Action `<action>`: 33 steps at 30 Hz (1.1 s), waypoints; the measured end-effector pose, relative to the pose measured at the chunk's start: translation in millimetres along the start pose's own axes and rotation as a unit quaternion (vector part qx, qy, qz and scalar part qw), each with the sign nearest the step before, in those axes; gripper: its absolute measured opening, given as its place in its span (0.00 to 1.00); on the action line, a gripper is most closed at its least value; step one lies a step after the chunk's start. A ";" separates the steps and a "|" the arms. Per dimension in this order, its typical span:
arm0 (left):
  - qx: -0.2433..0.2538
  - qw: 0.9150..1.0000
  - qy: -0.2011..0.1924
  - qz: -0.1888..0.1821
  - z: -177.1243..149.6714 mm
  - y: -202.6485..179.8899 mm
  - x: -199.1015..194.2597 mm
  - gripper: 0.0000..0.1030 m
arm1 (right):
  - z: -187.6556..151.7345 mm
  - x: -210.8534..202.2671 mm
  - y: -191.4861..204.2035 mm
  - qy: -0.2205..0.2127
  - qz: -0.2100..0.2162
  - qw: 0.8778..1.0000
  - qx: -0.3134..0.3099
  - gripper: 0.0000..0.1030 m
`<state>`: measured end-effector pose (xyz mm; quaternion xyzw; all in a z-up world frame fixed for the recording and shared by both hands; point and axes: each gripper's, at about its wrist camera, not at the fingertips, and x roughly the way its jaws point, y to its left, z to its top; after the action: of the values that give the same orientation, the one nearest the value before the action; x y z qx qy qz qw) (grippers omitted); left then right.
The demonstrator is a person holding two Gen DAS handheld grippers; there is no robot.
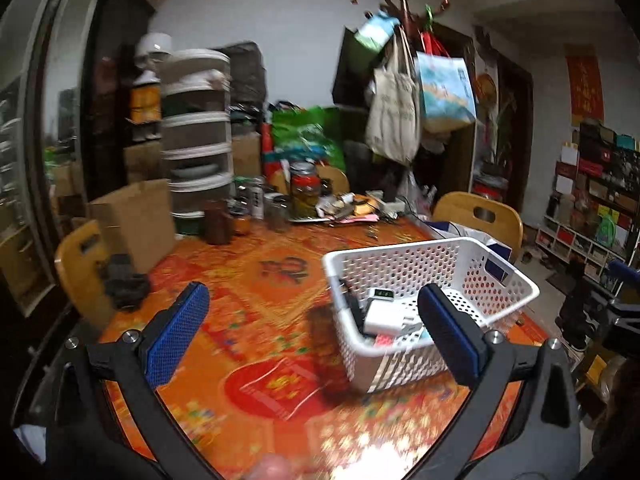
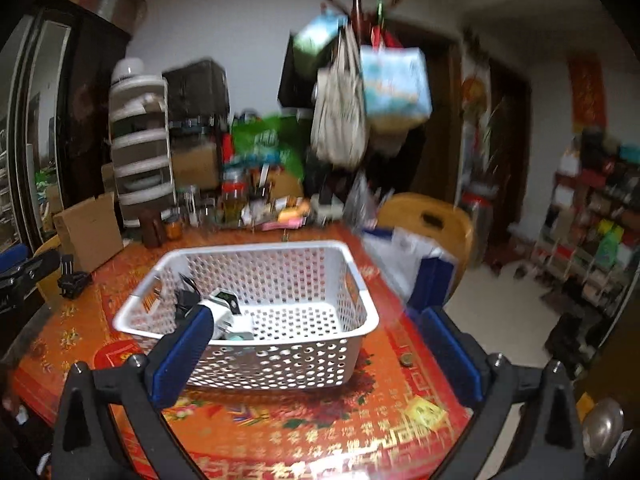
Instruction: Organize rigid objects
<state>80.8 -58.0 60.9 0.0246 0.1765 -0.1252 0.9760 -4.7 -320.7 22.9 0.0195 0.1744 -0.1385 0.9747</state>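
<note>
Hovering over the table (image 1: 256, 280), the left gripper (image 1: 316, 320) and right gripper (image 2: 320, 336) both gape empty beside the white basket (image 2: 360, 304).

You're in a lived-in home dining room: a patterned tablecloth (image 1: 256, 288), wooden chairs (image 1: 480, 216), jars of food (image 1: 306, 190), tote bags (image 1: 394, 116) on a coat rack (image 1: 404, 12), and crowded shelves (image 1: 592, 200).

Left gripper (image 1: 312, 322), right gripper (image 2: 320, 340): black frames, blue textured pads, silver screws.
</note>
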 end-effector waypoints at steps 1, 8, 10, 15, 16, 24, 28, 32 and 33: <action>-0.002 1.000 -0.005 -0.005 -5.3 7.9 -21.8 1.00 | -0.8 -21.8 7.7 -0.014 0.003 1.000 -0.005 1.00; 0.033 0.999 -0.011 -0.003 -29.7 7.8 -91.0 1.00 | -12.7 -77.2 31.5 -0.006 0.064 0.998 0.010 1.00; 0.043 0.999 0.012 -0.010 -33.4 -3.0 -86.0 1.00 | -19.0 -63.9 30.1 0.030 0.085 0.996 0.015 1.00; 0.042 0.998 0.047 -0.023 -41.3 -19.9 -50.6 1.00 | -34.0 -33.6 21.0 0.069 0.089 0.993 0.038 1.00; 0.042 0.997 0.054 -0.023 -44.2 -22.5 -43.4 1.00 | -36.2 -28.1 18.7 0.076 0.089 0.992 0.040 1.00; 0.029 0.995 0.086 -0.026 -53.9 -26.5 -2.7 1.00 | -42.2 -6.3 16.8 0.096 0.088 0.991 0.029 1.00; 0.028 0.997 0.074 -0.022 -51.2 -26.6 -2.4 1.00 | -40.5 -5.6 18.4 0.095 0.090 0.991 0.027 1.00; 0.028 0.997 0.071 -0.021 -47.6 -31.8 -4.0 1.00 | -39.9 -5.6 22.5 0.096 0.092 0.991 0.021 1.00; 0.028 0.997 0.071 -0.022 -47.6 -32.0 -4.1 1.00 | -40.2 -5.7 23.7 0.097 0.093 0.991 0.020 1.00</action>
<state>52.8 -83.6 17.6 0.0568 0.2427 -0.1491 0.9569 -16.7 -293.0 -13.1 0.0685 0.2623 -0.0486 0.9613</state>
